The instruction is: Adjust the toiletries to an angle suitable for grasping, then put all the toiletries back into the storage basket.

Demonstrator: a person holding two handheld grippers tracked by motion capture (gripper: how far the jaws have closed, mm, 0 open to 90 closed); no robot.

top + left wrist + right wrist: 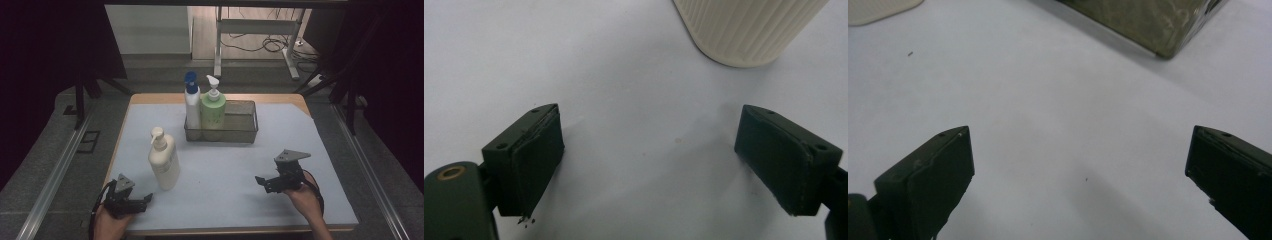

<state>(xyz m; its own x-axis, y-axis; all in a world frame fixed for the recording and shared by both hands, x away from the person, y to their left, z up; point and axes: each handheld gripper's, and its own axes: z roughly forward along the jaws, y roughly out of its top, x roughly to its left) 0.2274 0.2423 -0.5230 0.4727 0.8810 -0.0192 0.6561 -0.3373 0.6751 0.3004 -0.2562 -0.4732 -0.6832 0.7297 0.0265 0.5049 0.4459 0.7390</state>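
High view, cream pump bottle (164, 163), label unreadable

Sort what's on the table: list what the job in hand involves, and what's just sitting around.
In the job:
cream pump bottle, nearest the left gripper
mesh basket
right gripper, open like the left

Just around:
blue-capped bottle and green bottle, already in the basket
desk frame and cables behind

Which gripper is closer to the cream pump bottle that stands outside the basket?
Left. The left gripper is open just in front of the cream pump bottle, slightly to its left. The right gripper, also open, is far off to its right.
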